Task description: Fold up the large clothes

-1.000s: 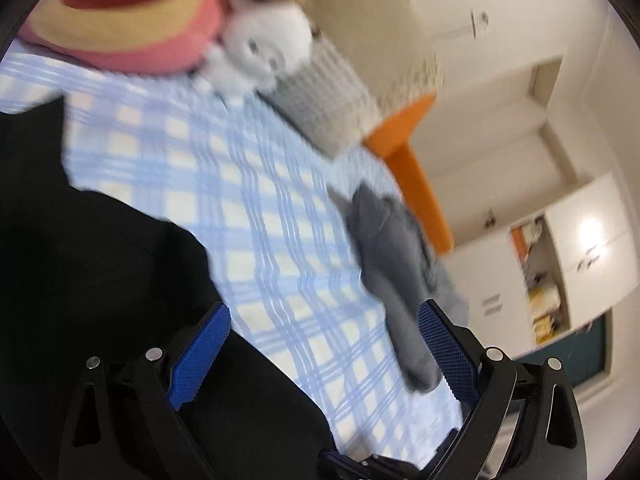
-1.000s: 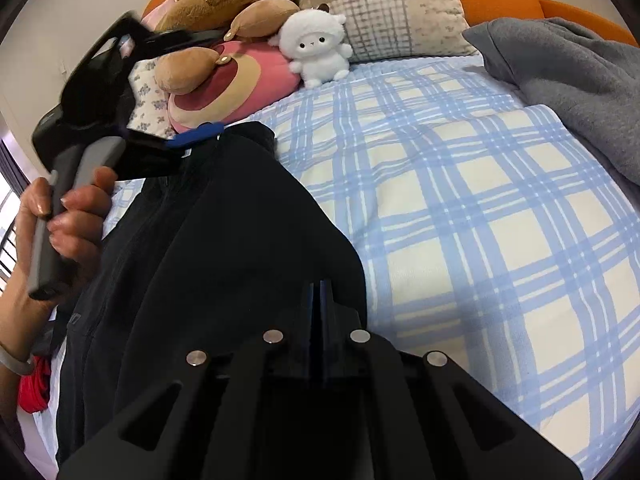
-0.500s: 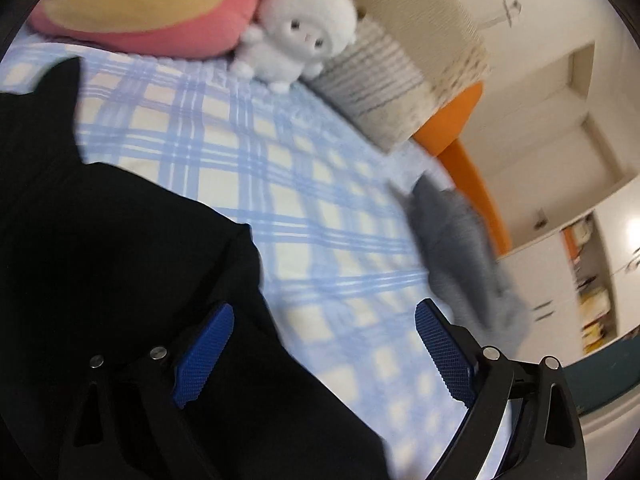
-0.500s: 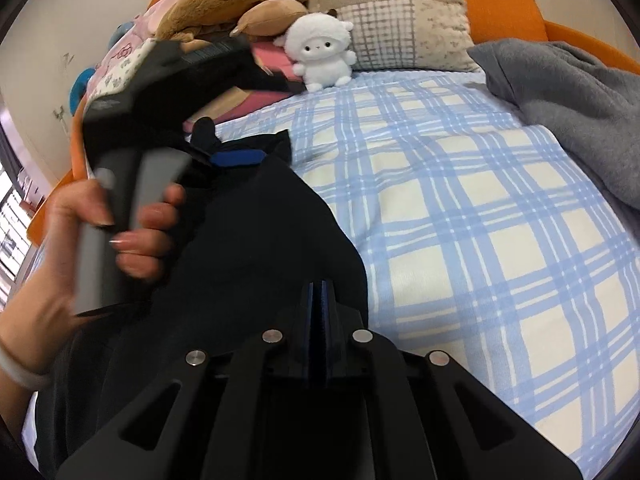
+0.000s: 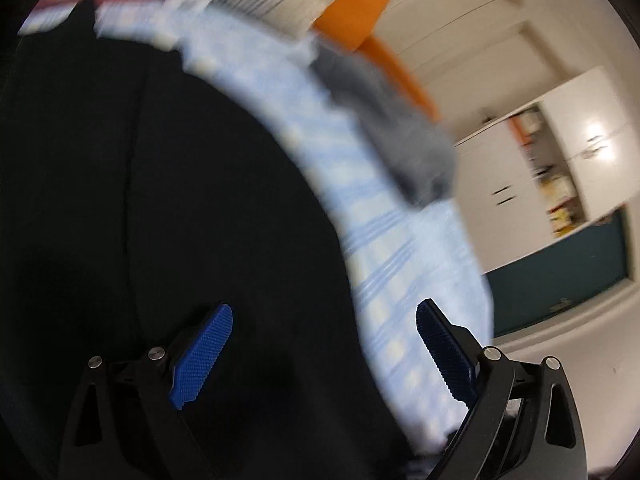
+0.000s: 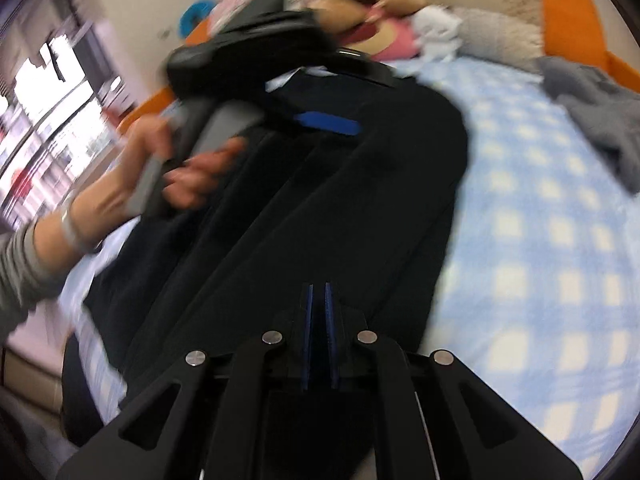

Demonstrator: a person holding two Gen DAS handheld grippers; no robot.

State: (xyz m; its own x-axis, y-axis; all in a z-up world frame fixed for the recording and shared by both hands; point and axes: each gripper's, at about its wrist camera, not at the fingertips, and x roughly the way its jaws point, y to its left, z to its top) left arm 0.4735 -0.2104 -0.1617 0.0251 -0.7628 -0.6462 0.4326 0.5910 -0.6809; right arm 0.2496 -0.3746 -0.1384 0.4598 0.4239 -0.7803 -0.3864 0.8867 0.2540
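A large black garment (image 6: 320,200) lies along the blue-checked bed (image 6: 540,240); it also fills the left of the left wrist view (image 5: 140,200). My right gripper (image 6: 319,300) is shut on the near edge of the black garment. My left gripper (image 5: 324,344) is open and empty, its blue pads (image 5: 200,352) over the black cloth near its right edge. In the right wrist view the left gripper (image 6: 324,124) is held by a hand above the garment's far part. Both views are blurred by motion.
A grey garment (image 6: 592,104) lies at the bed's far right, also in the left wrist view (image 5: 400,132). Plush toys (image 6: 384,28) and cushions (image 6: 492,36) line the orange headboard (image 6: 568,16). White cabinets (image 5: 560,152) stand beyond the bed. A window (image 6: 48,112) is at left.
The left gripper has swung down and closer over the black garment, staying open. The right gripper keeps its hold and has pulled back, so the garment lies stretched out longer.
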